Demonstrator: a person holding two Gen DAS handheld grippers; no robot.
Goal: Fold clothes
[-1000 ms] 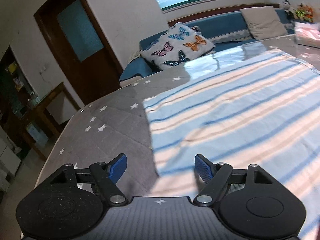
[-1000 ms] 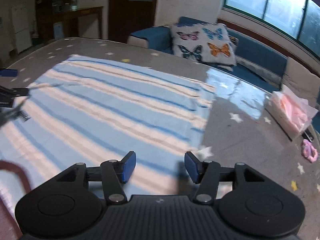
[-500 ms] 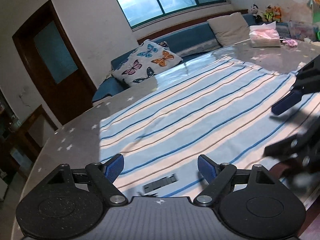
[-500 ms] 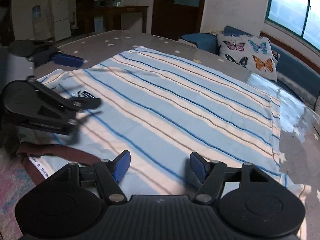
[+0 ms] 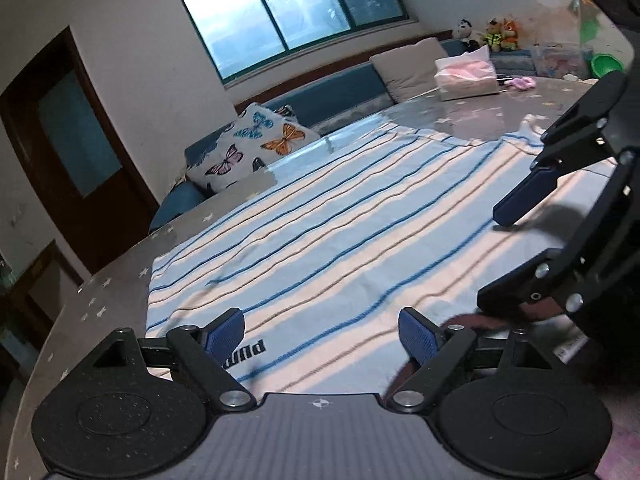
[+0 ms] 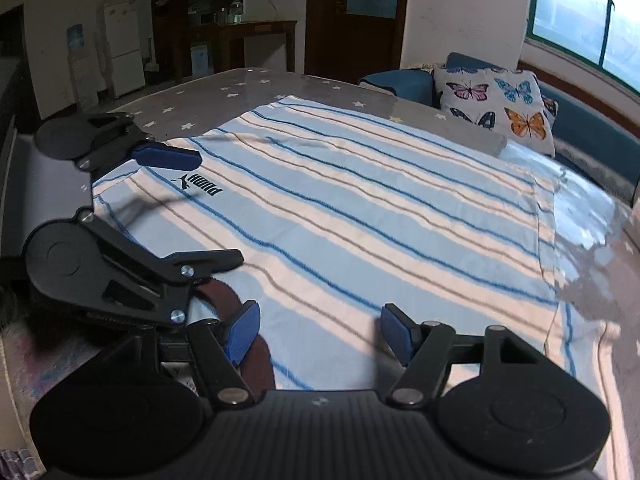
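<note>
striped shirt (image 6: 360, 216) lies flat on the starred table (image 6: 224, 92). left gripper (image 5: 322, 334) over its logo, jaws wide and opening, nothing held. right gripper (image 6: 320, 334) beside the collar, wide, empty. approach step; next probably calls for pinching the near edge.

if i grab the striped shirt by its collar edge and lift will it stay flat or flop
The striped shirt will probably flop: it lies thin, flat and faintly creased on the table. It likely feels light. Dragged, it may bunch rather than slide whole.

A light-blue striped shirt (image 6: 360, 220) with a brown collar lies spread flat, front up, on the star-patterned table.
</note>
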